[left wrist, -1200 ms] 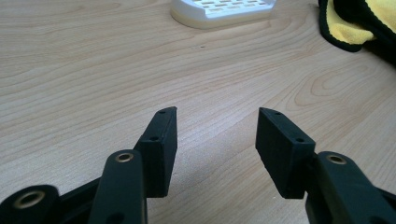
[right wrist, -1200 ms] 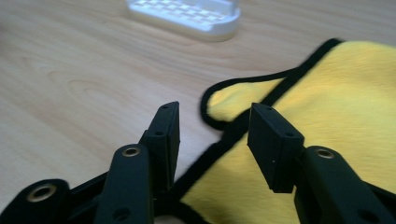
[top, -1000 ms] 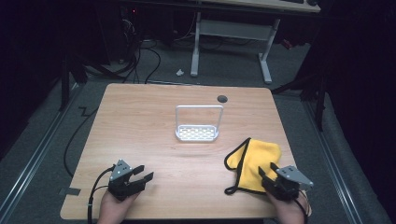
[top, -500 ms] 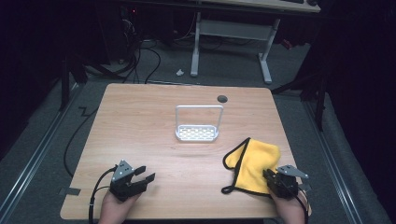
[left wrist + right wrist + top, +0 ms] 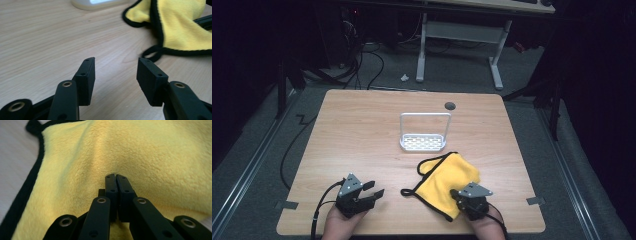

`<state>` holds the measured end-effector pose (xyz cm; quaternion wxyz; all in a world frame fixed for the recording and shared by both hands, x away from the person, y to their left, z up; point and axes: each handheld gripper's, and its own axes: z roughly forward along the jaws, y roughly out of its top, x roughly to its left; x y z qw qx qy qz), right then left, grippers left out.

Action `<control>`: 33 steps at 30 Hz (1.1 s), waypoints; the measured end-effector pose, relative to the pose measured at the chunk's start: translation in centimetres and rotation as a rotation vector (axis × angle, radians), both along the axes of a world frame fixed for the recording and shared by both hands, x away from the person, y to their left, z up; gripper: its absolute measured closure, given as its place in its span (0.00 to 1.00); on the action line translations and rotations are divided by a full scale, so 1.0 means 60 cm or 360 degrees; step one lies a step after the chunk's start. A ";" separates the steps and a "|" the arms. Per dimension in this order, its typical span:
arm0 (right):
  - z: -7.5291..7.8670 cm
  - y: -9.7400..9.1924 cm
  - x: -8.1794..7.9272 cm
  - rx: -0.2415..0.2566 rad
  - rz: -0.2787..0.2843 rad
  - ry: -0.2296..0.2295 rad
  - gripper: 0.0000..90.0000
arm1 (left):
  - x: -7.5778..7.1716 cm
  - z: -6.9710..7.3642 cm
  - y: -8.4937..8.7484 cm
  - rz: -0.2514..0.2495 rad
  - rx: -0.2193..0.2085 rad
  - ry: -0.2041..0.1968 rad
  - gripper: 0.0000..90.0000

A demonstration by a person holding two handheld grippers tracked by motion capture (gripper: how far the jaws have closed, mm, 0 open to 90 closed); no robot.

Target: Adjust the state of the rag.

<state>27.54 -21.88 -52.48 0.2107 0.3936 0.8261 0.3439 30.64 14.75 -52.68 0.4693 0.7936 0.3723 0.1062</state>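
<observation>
Wood tabletop, near right: R gripper pinched onto yellow cloth, just closed; lift slowly, keep fold clamped. L gripper wide, empty.

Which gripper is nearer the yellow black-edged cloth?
Right. The right gripper has its jaws shut on the near part of the yellow black-edged cloth; the left gripper sits open on bare table beside it, apart.
</observation>
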 end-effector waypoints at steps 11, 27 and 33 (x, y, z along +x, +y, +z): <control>0.013 0.042 -0.019 -0.0001 0.0131 -0.0059 0.93 | 0.028 -0.007 -0.095 -0.0166 -0.0017 0.0160 0.56; 0.001 0.026 0.046 -0.0008 0.0014 -0.0040 0.92 | -0.052 0.005 -0.104 -0.0370 -0.0030 0.0246 0.96; 0.051 0.028 0.004 0.0133 0.0043 -0.0186 0.76 | -0.049 0.011 -0.121 -0.0356 -0.0076 0.0168 0.96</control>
